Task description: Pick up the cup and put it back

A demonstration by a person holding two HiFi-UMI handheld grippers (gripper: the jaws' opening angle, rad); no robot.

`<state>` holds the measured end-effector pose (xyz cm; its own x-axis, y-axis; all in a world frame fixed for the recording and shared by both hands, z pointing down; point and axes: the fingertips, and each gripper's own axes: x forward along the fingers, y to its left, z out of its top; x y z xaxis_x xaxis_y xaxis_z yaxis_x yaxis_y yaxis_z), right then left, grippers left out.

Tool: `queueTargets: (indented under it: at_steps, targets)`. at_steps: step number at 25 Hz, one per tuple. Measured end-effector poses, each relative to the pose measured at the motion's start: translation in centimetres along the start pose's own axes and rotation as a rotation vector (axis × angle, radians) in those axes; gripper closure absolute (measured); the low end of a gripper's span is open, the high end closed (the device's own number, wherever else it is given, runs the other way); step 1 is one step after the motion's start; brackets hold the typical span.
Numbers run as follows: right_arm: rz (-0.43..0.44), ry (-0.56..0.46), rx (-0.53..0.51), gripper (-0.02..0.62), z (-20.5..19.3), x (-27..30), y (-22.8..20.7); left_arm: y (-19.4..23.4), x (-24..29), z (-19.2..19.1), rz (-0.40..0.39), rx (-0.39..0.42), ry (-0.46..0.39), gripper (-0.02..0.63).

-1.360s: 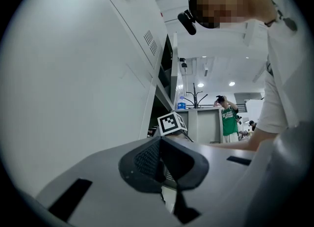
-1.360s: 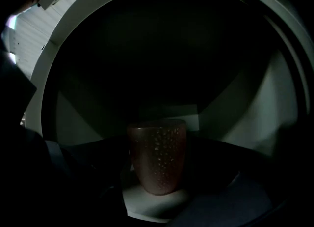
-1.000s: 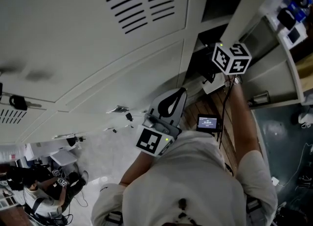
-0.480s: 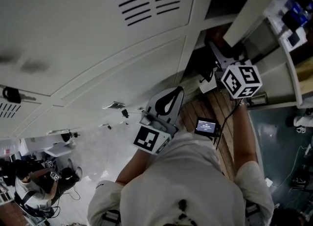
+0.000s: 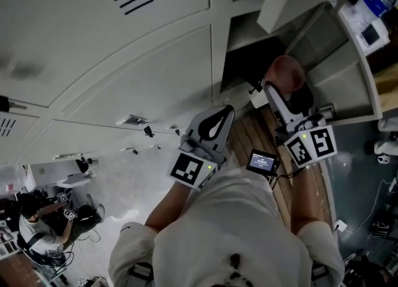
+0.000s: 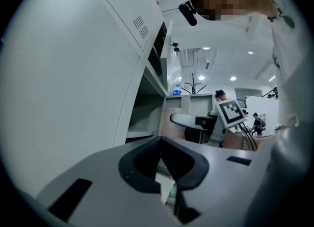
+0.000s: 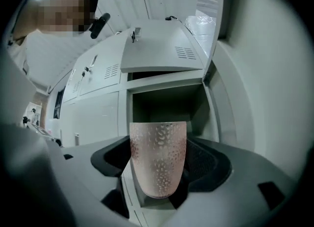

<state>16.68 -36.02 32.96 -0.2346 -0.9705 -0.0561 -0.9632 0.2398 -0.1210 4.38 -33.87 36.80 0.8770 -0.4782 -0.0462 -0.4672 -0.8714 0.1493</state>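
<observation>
Pink and dimpled, the cup (image 7: pixel 158 147) sits clamped upright in our right gripper (image 7: pixel 164 169), just in front of the open locker compartment (image 7: pixel 167 104). We judge the pick-up done; next comes carrying it into that compartment and releasing. Our left gripper (image 6: pixel 164 157), lower beside the compartment, is closed and empty.

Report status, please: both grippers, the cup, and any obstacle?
Right gripper shut on the cup. Left gripper shut, empty. Cup in the air before the open locker compartment; nothing seen in the way.
</observation>
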Motion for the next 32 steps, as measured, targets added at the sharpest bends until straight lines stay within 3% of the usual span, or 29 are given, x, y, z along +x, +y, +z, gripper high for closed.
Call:
queueTargets:
  at_steps: [12,27,32]
  targets:
    - [0.031,-0.015,0.035,0.233,-1.7,-11.1,2.5,-7.4,-2.4,-0.7,0.044,0.03,0.004,0.598]
    - [0.037,0.017,0.107,0.233,-3.4,-26.9,2.8,-20.6,-7.8,-3.0,0.114,0.06,0.02,0.598]
    - [0.027,-0.011,0.128,0.233,-3.4,-29.7,3.2,-22.1,-10.3,-3.6,0.147,0.08,0.043,0.598]
